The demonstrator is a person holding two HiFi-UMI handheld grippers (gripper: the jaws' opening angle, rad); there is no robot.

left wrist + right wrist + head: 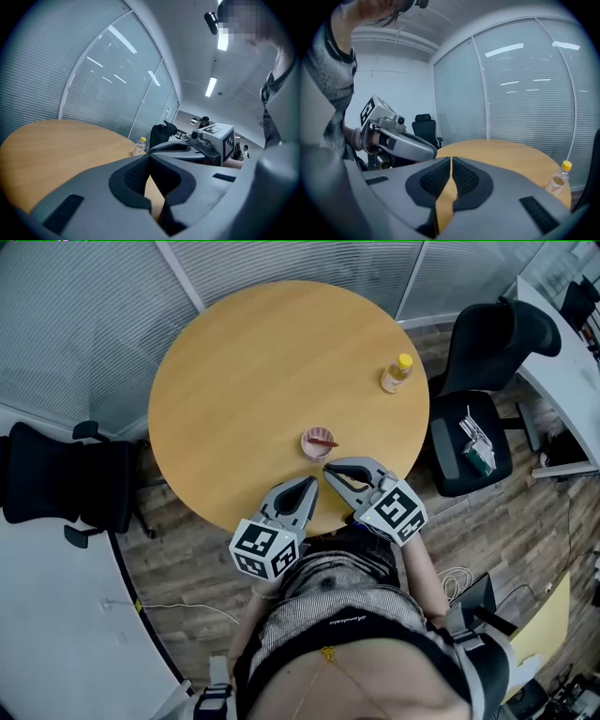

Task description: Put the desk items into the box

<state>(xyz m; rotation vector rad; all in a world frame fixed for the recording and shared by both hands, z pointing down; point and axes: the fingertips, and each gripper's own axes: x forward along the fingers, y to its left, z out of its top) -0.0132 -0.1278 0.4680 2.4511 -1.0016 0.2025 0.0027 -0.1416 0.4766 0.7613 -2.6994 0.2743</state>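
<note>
Jaws clenched, empty, on left hand-held gripper (312, 481) and right hand-held gripper (328, 468); both at surface (234, 381) near edge, tips angled inward beside pink cup (318, 442); bottle (397, 373) near right edge

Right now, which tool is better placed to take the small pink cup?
Probably the right tool: its tips lie nearest the pink cup; the left tool is farther back. Both are shut.
</note>
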